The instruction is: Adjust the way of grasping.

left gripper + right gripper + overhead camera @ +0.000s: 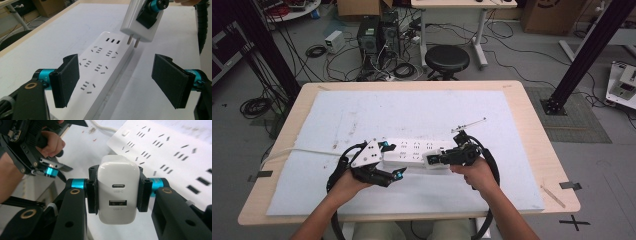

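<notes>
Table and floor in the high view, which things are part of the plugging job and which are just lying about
In the job:
- white charger, clamped in the right gripper, prongs just above the strip
- white power strip and its cord
- left gripper, open, straddling the strip

Lying about:
- thin metal rod on the white mat
- black stool
- computer towers and floor cables

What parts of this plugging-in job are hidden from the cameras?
- Right gripper view: the charger shows its port face; its prongs point away, hidden behind its body.
- High view: the power strip sockets are too small to tell apart, and the right gripper covers its right end.
- Left gripper view: the strip's near end is cut off by the bottom edge.
</notes>
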A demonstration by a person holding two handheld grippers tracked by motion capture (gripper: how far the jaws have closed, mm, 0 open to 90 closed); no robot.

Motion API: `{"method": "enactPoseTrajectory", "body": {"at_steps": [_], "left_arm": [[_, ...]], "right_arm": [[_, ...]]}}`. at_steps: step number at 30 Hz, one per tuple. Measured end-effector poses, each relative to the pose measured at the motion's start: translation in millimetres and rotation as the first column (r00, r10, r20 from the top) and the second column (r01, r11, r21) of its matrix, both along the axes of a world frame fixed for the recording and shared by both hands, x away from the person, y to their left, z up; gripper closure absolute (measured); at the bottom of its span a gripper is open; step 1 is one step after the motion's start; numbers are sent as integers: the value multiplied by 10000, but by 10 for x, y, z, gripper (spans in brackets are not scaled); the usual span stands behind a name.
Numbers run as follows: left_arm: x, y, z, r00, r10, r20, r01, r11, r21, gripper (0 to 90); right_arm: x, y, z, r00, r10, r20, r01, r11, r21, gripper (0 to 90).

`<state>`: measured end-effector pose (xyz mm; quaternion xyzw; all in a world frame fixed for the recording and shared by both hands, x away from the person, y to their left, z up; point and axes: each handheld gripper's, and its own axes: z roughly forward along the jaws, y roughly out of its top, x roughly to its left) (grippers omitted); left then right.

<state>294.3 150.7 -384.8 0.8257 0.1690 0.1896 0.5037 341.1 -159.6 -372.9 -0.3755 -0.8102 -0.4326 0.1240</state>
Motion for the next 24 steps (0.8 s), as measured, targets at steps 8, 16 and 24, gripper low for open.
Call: {"method": "enactPoseTrajectory", "body": {"at_steps": [8, 16, 24], "left_arm": [[-28, 275, 20, 9939, 1074, -247, -1077, 9941, -96, 224], [-39, 524, -5, 9803, 1934, -392, -1952, 9794, -512, 224], [-23, 650, 9, 9711, 2348, -427, -2372, 9694, -637, 224]], "right_arm": [[-100, -166, 87, 9931, -347, 1122, 462, 9937, -1019, 629], [-127, -305, 134, 9879, -570, 1445, 759, 9888, -1285, 629], [-102, -389, 212, 9789, -759, 1899, 1033, 9849, -1389, 629]]}}
